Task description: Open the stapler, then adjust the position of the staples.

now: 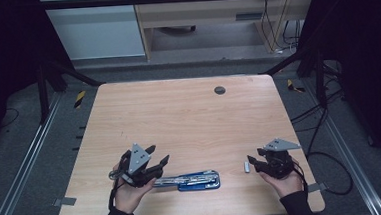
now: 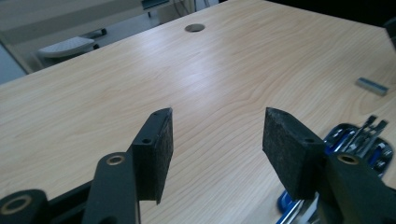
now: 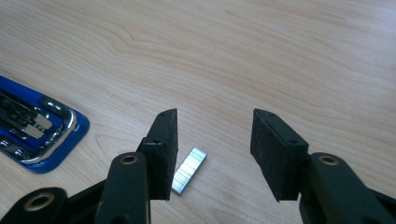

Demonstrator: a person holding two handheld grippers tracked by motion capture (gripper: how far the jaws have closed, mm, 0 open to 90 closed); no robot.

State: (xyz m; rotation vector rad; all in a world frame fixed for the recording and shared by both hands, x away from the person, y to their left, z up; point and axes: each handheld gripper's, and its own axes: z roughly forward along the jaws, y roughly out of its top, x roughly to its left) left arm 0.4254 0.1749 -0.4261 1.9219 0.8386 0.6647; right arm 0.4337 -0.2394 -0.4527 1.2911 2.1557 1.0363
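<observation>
Plainly, both open grippers, left [image 2: 217, 135] and right [image 3: 215, 140], grip nothing; seemingly opened blue stapler [image 1: 198, 181].

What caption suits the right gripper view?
Open right gripper poised above a strip of staples, the opened blue stapler lying beside it.

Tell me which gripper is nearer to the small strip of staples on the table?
Right. The right gripper sits just beside the staple strip, jaws open toward it. The left gripper is beyond the blue stapler.
</observation>
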